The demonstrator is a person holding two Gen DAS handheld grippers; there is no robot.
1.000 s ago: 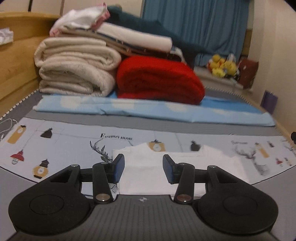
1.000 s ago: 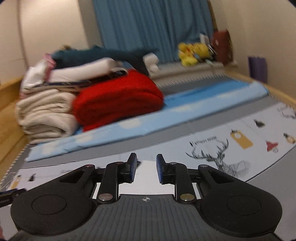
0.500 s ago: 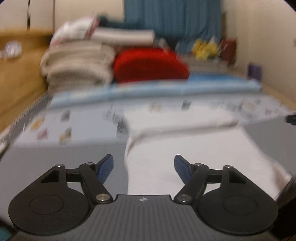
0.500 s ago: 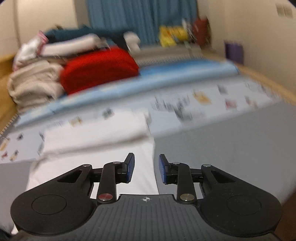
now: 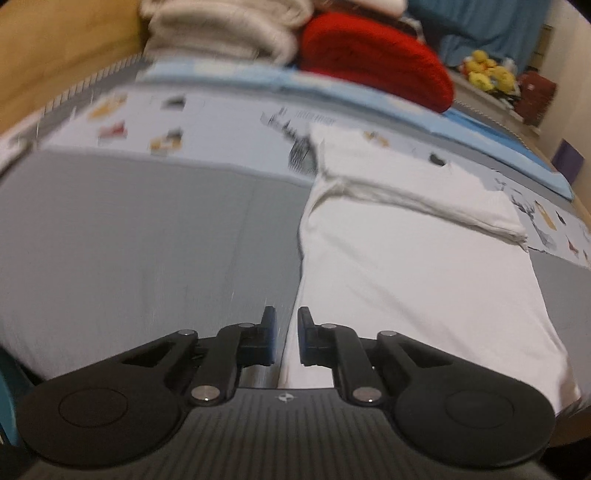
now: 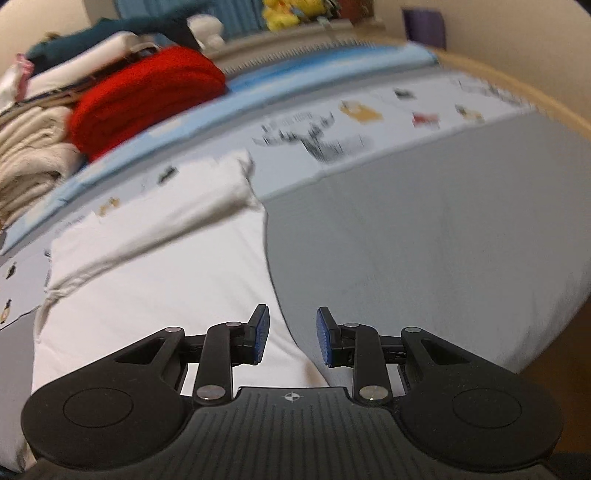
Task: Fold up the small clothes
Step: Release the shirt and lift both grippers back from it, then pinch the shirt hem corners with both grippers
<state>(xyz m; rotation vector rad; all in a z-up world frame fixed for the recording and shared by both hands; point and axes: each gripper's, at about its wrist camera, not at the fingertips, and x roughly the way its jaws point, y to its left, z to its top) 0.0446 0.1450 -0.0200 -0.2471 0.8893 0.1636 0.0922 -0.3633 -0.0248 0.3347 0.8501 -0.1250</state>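
Note:
A small white garment (image 5: pixel 417 266) lies flat on the grey bedsheet (image 5: pixel 147 236), its far part folded over into a thick band. It also shows in the right wrist view (image 6: pixel 155 284). My left gripper (image 5: pixel 286 338) hangs over the garment's near left edge, jaws close together with a narrow gap and nothing between them. My right gripper (image 6: pixel 291 336) hangs over the garment's near right edge, jaws apart and empty.
A red folded blanket (image 5: pixel 373 59), cream towels (image 5: pixel 221 29) and other stacked linen sit at the far end, on a light blue sheet (image 6: pixel 295 81). A printed sheet band (image 6: pixel 369 122) crosses the bed. A wooden bed frame (image 5: pixel 55 55) runs on the left.
Both grippers have drawn back toward the near edge of the garment and tilted down. The left jaws have narrowed from wide open; the right jaws have opened wider.

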